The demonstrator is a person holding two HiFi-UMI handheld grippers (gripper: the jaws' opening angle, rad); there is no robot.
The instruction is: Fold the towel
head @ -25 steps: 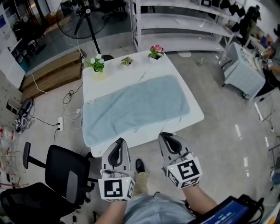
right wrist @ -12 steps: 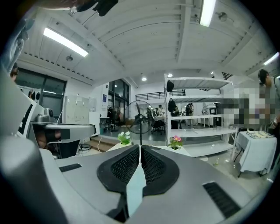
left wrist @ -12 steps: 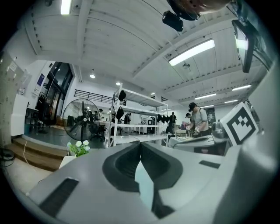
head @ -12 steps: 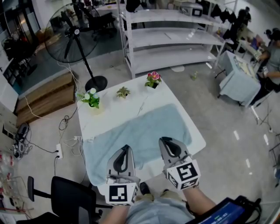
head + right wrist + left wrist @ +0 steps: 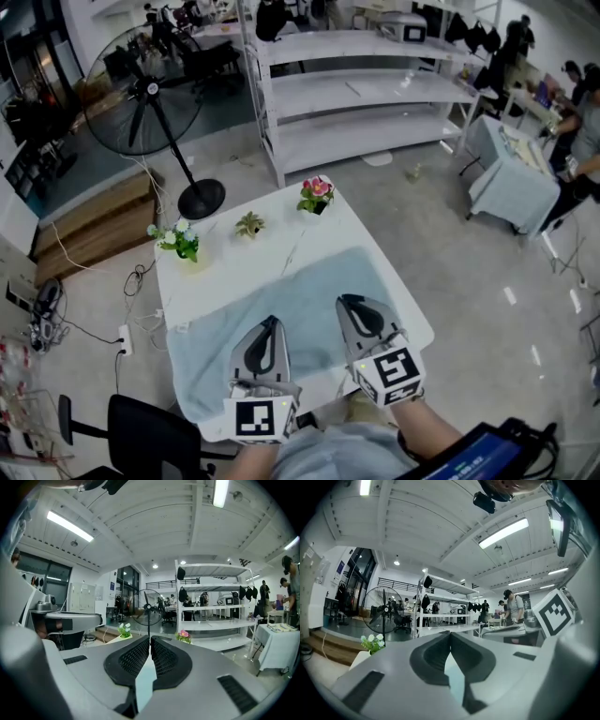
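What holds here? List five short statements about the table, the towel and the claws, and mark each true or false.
1. The light blue towel lies spread out on the white table. True.
2. The left claw grips a corner of the towel. False: it is shut with nothing between its jaws.
3. A pink-flowered potted plant stands near a far corner of the table. True.
4. The standing fan stands on the table. False: it stands on the floor beyond the table.
5. The right claw is wide open. False: it is shut and empty.
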